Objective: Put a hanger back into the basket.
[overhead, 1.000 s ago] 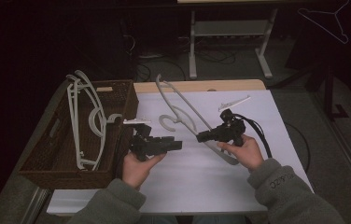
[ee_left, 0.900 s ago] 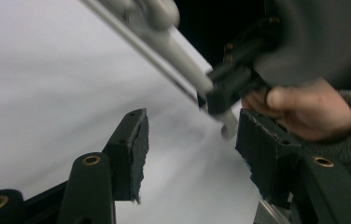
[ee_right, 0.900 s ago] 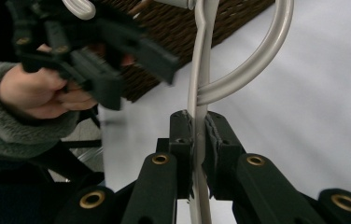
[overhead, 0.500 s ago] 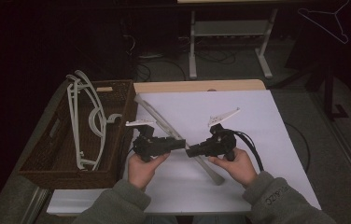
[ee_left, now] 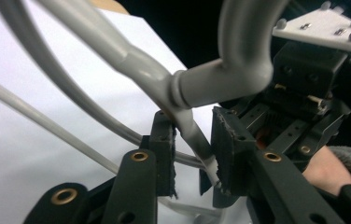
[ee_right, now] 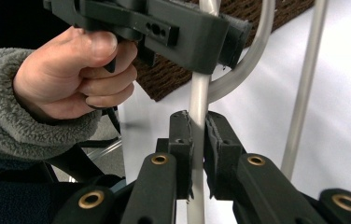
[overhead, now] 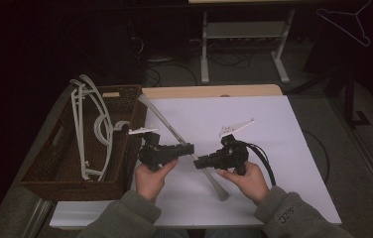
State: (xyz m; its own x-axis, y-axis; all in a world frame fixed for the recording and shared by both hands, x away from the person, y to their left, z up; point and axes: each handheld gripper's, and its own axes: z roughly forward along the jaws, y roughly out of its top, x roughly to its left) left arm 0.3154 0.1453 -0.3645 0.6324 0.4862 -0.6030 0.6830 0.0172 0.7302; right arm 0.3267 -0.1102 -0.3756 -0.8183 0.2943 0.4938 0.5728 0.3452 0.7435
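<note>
While basket [overhead: 125, 101] holds grey hangers [overhead: 88, 129], right gripper [overhead: 198, 161] grips another.

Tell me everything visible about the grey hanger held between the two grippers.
The grey hanger looks like smooth plastic, with a curved hook, a collar at the neck and thin arms. It lies slanted over the white sheet, one end toward the wicker basket. The right gripper clamps its arm; the left gripper has just been closing around its neck.
</note>
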